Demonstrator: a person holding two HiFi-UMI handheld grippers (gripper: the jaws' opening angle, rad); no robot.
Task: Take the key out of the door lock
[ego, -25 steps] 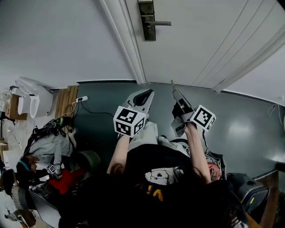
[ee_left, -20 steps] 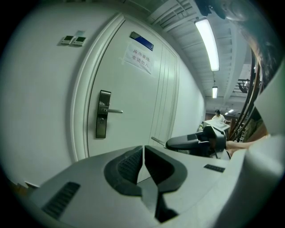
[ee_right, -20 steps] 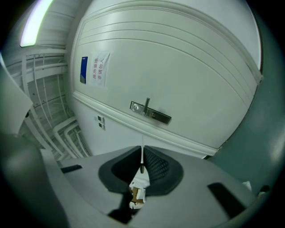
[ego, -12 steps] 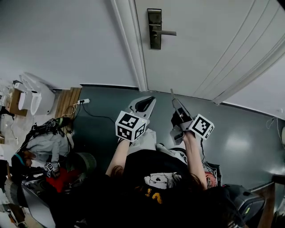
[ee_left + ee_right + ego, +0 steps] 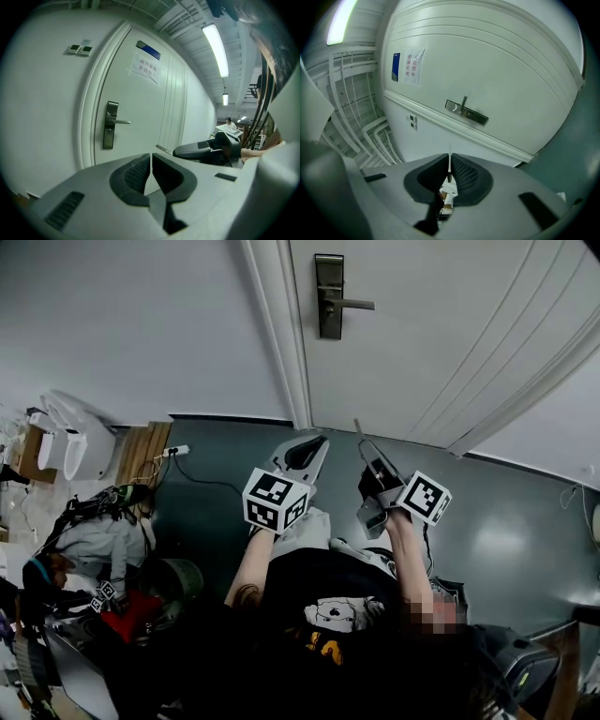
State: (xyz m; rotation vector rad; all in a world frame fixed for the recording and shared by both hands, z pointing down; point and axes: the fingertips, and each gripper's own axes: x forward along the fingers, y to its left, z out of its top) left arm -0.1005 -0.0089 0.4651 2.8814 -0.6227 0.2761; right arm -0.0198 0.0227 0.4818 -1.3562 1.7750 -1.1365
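The door's metal lock plate [image 5: 329, 296] with its lever handle [image 5: 354, 305] is high on the white door, well ahead of both grippers. I see no key in it. My right gripper [image 5: 372, 456] is shut on a thin key [image 5: 360, 435] whose blade sticks out past the jaws. In the right gripper view the key [image 5: 450, 161] stands edge-on between the pads, a pale tag hanging below, and the lock plate [image 5: 466, 112] lies far beyond. My left gripper [image 5: 312, 443] is shut and empty; its view shows the lock plate [image 5: 110, 125] to the left of the closed jaws [image 5: 151, 165].
The white door frame [image 5: 277, 334] runs left of the lock. A paper notice [image 5: 145, 69] hangs on the door and wall switches [image 5: 79, 48] sit left of it. Bags and clutter [image 5: 103, 540] and a power strip with cable [image 5: 173, 452] lie on the dark floor at left.
The head view has tilted up, so the lock plate sits lower in the frame. Both grippers stay shut and have risen slightly, the right one still holding the key.
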